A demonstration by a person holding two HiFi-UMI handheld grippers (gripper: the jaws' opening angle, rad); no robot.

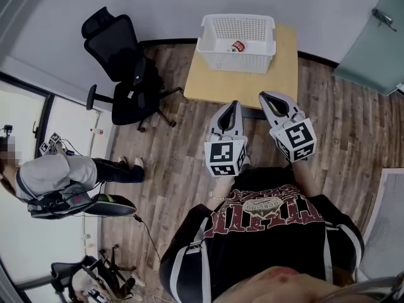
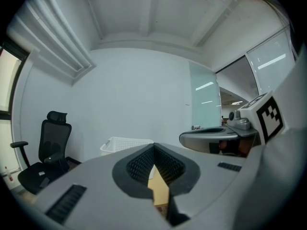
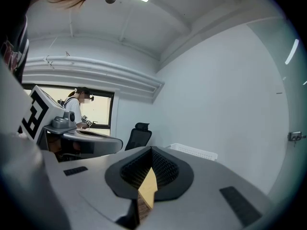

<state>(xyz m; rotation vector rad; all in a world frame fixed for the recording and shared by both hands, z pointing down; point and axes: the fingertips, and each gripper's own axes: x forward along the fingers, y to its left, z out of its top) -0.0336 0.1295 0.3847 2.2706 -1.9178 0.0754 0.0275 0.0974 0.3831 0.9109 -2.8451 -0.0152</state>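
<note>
Left gripper (image 1: 233, 106), right gripper (image 1: 266, 97): both hovering just short of the basket (image 1: 235, 60) and pointing at it. Fingers are sitting together, empty, presumably since nothing is being carried. The basket is resting on the surface (image 1: 282, 74).

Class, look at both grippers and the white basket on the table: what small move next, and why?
Probably carry both forward toward the white plastic lattice basket on the pale wooden table. The left gripper and right gripper hang shut and empty over the plank floor, short of the table edge.
</note>
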